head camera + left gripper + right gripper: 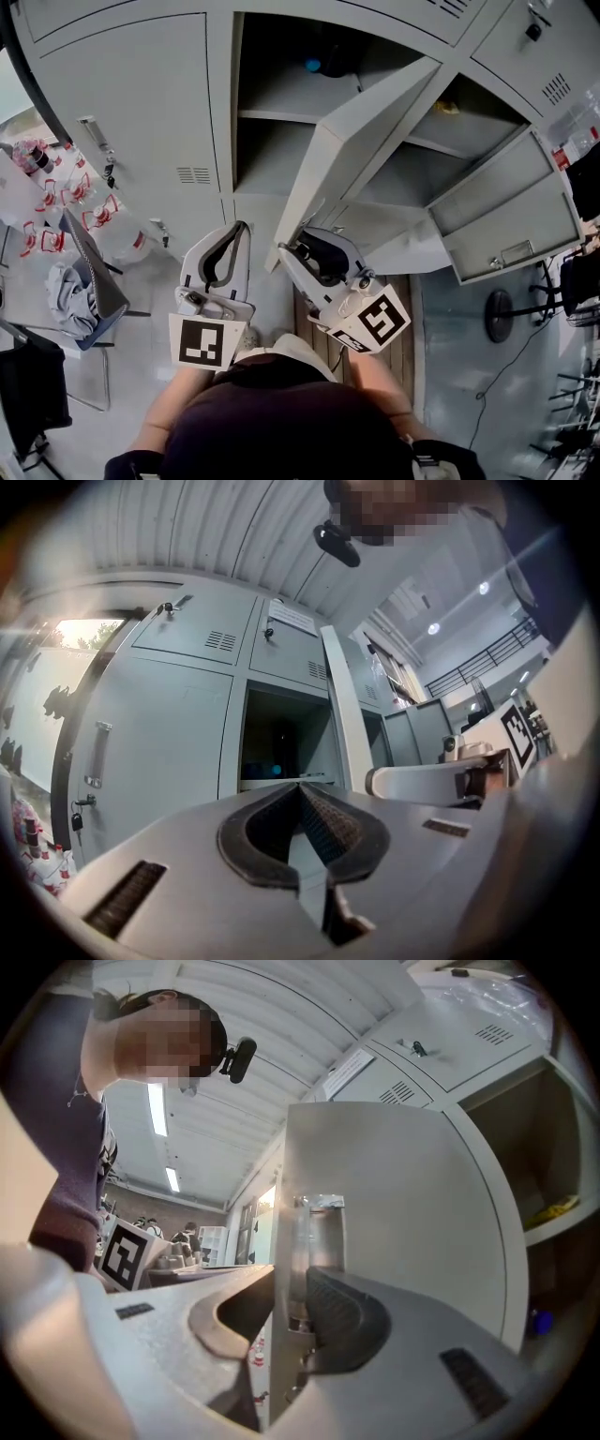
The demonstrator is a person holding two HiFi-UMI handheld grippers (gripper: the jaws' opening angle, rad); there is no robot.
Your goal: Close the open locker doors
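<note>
A tall grey locker door (pixel 347 141) stands swung out from the middle compartment, whose shelves show behind it. My right gripper (pixel 298 251) is at this door's free edge. In the right gripper view the door (pixel 403 1204) and its metal latch plate (pixel 319 1232) sit between the jaws of the right gripper (pixel 295 1274), which are shut on the edge. A second, wider door (pixel 511 220) hangs open at the right. My left gripper (pixel 241 226) is beside the right one, away from the doors. In the left gripper view the left gripper (pixel 300 786) is shut and holds nothing, facing the open compartment (pixel 281 747).
The locker to the left is closed and has a handle (pixel 94 131). A chair with cloth on it (pixel 80 281) and plastic bottles (pixel 56 197) stand at the left. A round stand base (pixel 499 314) lies at the right. A blue thing (pixel 312 66) sits on the top shelf.
</note>
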